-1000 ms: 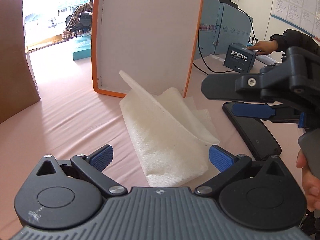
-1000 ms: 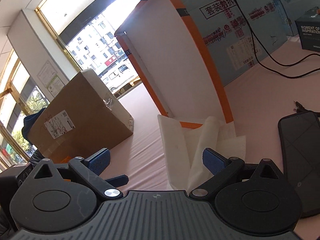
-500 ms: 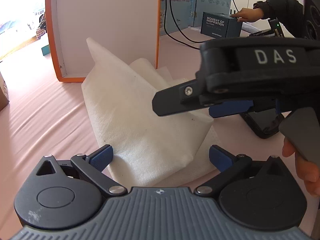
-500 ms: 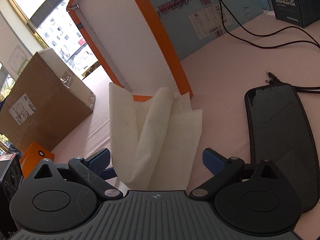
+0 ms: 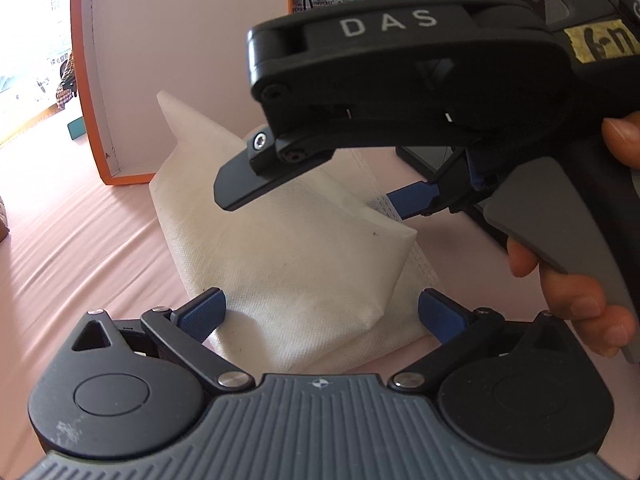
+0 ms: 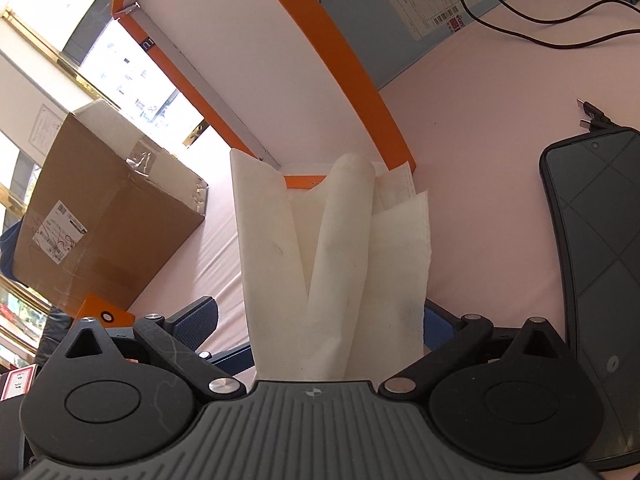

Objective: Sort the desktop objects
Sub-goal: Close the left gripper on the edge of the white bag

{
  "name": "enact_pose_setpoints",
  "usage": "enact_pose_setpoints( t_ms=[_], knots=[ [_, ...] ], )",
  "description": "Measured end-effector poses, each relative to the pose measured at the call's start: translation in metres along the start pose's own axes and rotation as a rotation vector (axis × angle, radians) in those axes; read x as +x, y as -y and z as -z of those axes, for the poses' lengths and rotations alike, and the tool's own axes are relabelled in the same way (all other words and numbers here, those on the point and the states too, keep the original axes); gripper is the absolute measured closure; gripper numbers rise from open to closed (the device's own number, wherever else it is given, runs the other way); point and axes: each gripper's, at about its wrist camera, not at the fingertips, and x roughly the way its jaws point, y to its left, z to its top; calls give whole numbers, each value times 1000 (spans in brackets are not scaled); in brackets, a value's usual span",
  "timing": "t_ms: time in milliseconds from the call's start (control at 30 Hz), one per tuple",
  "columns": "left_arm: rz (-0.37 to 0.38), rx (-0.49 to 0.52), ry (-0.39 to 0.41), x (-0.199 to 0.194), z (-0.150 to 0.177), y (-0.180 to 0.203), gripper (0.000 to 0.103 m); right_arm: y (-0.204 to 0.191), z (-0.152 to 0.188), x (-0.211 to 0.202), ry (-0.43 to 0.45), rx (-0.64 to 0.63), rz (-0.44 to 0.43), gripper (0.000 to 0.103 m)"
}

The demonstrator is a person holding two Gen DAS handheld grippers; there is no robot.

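Observation:
A white folded cloth lies crumpled on the pink table in front of an upright orange-edged white box. My left gripper is open, its blue pads either side of the cloth's near end. My right gripper is open too, with the cloth running between its pads; it crosses the left wrist view from the right, hovering over the cloth. A black phone lies right of the cloth.
A brown cardboard box stands at the left. A blue carton and black cables lie behind the orange box. A small orange item sits near the cardboard box.
Both grippers have moved in closer to the cloth. The right gripper has swung across over the cloth and now fills the upper left wrist view. Both stay open.

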Motion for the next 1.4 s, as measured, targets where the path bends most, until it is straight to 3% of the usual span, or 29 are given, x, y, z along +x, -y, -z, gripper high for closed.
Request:
enact_pose_setpoints(
  t_ms=[133,233,267,300,333,367,600,933,1100,1167,1200,1267,1300,1367,1400],
  knots=[
    [10,-4,3,-3,2,-2,0,-3,-1,5,11,-11,11,5],
    [12,-6,0,-6,3,-4,0,-2,-1,7,18,-26,26,26],
    [11,-6,-1,-7,3,-4,0,-1,-1,7,19,-23,29,40],
    [10,-7,-3,-8,3,-5,0,1,-1,8,18,-19,33,71],
    [10,-8,-4,-9,3,-5,0,3,-1,8,14,-14,37,91],
    [13,-10,-4,-9,3,-6,0,6,-1,9,11,-9,36,98],
    [6,-61,-30,-13,2,-14,0,9,2,8,25,-23,18,99],
    [78,-355,-43,2,-9,-64,0,22,1,10,36,24,-9,99],
    [65,-380,-25,-4,-8,-60,1,26,1,12,36,48,-20,98],
    [54,-376,-8,-7,-6,-58,15,26,1,12,37,49,-20,98],
    [49,-365,-6,-7,-7,-56,32,26,1,12,37,49,-19,98],
    [-7,-331,-11,-8,-6,-52,54,26,0,12,36,51,-17,98],
    [-44,-311,-15,-8,-6,-49,73,26,0,12,37,54,-15,97],
    [-73,-301,-16,-8,-6,-49,78,27,0,11,47,65,-13,91],
    [-72,-305,-15,-8,-6,-50,80,27,-1,9,57,70,-17,79]
  ],
)
